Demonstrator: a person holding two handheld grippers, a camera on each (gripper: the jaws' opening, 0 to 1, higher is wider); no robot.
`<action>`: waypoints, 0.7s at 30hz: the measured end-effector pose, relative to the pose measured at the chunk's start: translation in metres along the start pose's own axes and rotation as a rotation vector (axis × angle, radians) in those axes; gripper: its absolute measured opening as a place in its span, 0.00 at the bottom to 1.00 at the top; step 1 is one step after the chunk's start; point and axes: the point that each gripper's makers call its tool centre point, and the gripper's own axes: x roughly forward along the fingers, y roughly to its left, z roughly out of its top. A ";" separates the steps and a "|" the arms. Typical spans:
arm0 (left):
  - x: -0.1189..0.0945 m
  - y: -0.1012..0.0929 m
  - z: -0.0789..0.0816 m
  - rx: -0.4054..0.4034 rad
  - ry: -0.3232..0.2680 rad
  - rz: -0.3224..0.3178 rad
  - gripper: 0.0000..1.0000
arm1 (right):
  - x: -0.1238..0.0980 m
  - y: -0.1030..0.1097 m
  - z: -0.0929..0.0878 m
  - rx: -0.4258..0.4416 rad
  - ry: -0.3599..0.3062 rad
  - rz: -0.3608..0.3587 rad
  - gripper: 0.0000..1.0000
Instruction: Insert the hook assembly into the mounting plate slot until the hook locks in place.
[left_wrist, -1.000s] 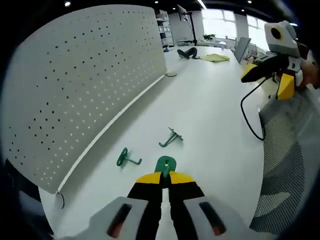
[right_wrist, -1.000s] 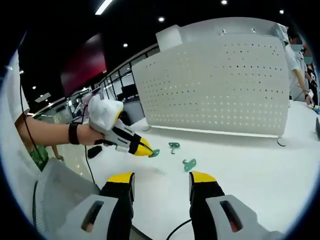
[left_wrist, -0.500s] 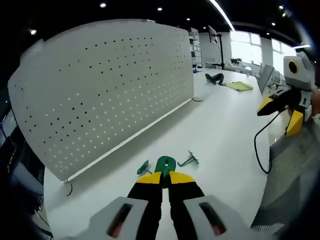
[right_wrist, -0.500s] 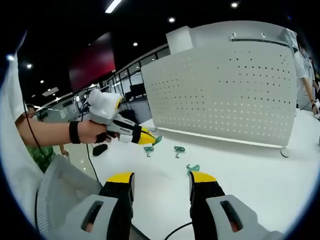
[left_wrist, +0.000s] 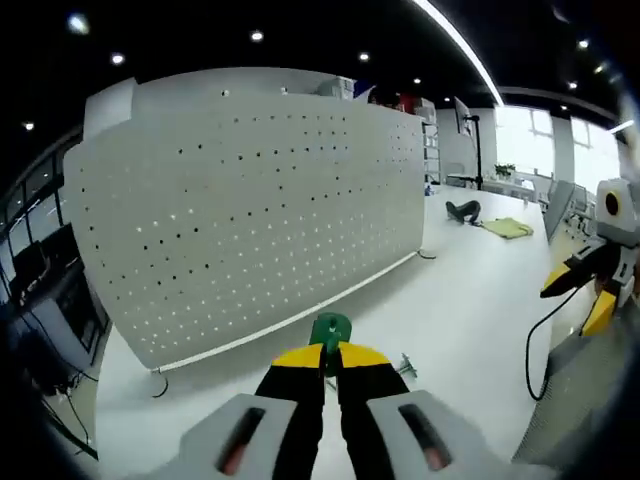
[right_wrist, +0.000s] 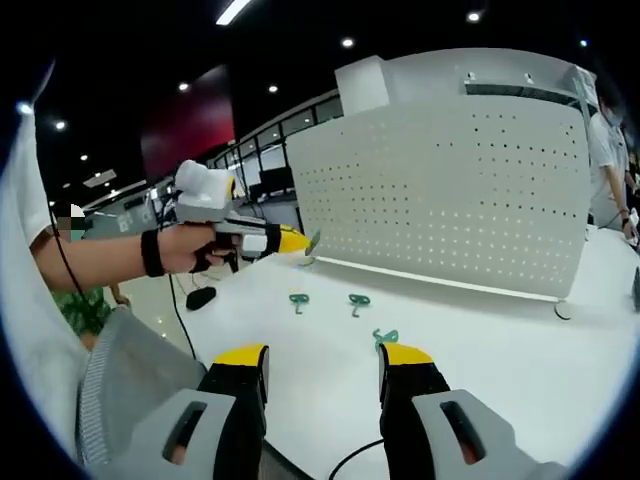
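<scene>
My left gripper (left_wrist: 329, 352) is shut on a green hook (left_wrist: 330, 328), held up in front of the white perforated mounting plate (left_wrist: 250, 210) that stands upright on the white table. In the right gripper view the left gripper (right_wrist: 296, 240) shows with the green hook (right_wrist: 313, 243) at its tip, near the plate's (right_wrist: 450, 190) left end. My right gripper (right_wrist: 322, 357) is open and holds nothing; it also appears at the right of the left gripper view (left_wrist: 585, 295). Three more green hooks (right_wrist: 298, 299) (right_wrist: 358, 300) (right_wrist: 385, 337) lie on the table.
The white table (left_wrist: 470, 290) runs along the plate's foot. A black cable (left_wrist: 535, 350) hangs at the right gripper. A dark object (left_wrist: 463, 209) and a yellow cloth (left_wrist: 508, 228) lie far down the table. A person (right_wrist: 603, 150) stands beyond the plate's right end.
My left gripper has lifted the green hook off the table and raised it toward the plate's face. The right gripper stays open and nearly still.
</scene>
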 end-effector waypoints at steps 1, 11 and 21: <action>0.000 0.003 0.004 -0.008 -0.013 0.012 0.03 | -0.001 0.000 0.001 0.000 -0.003 -0.001 0.44; 0.002 0.025 0.041 -0.072 -0.132 0.068 0.03 | -0.007 -0.003 0.002 0.003 -0.011 -0.030 0.44; 0.008 0.042 0.073 -0.070 -0.217 0.108 0.03 | -0.011 -0.004 0.003 -0.005 -0.009 -0.051 0.44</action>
